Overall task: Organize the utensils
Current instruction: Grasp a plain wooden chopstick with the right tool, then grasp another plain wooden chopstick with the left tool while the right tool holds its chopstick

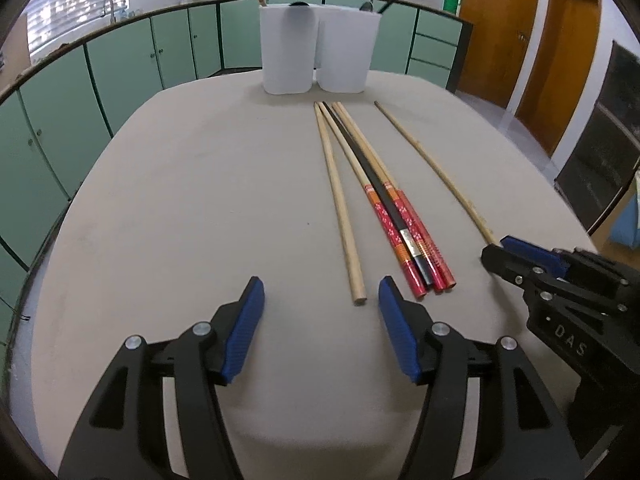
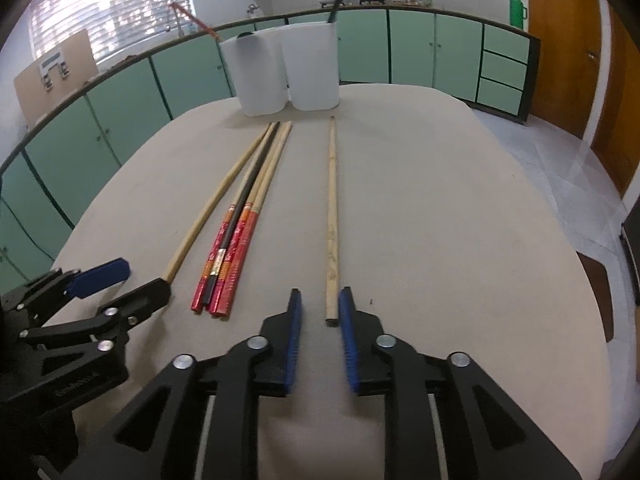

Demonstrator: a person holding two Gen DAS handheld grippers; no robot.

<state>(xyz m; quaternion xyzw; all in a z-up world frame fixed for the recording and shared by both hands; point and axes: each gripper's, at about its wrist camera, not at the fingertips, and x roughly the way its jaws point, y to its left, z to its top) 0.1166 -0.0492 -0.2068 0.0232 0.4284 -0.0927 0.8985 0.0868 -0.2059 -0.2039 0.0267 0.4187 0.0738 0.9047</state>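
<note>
Several long chopsticks lie on the beige table (image 1: pixel 180 220). A plain wooden one (image 1: pixel 340 208) lies left of a bundle of red-handled and black ones (image 1: pixel 400 224). A single thin wooden chopstick (image 2: pixel 331 216) lies apart to the right, also in the left wrist view (image 1: pixel 436 172). My right gripper (image 2: pixel 320 304) is open, its fingertips on either side of that stick's near end. My left gripper (image 1: pixel 320 292) is open and empty, just short of the plain stick's near end. Two white containers (image 1: pixel 286 48) (image 1: pixel 346 52) at the far edge hold a few utensils.
Green cabinets (image 1: pixel 120 64) run behind the table, with pots on the counter. Wooden doors (image 1: pixel 560 52) are at the right. Each gripper shows in the other's view: the right one (image 1: pixel 496 252) and the left one (image 2: pixel 136 280).
</note>
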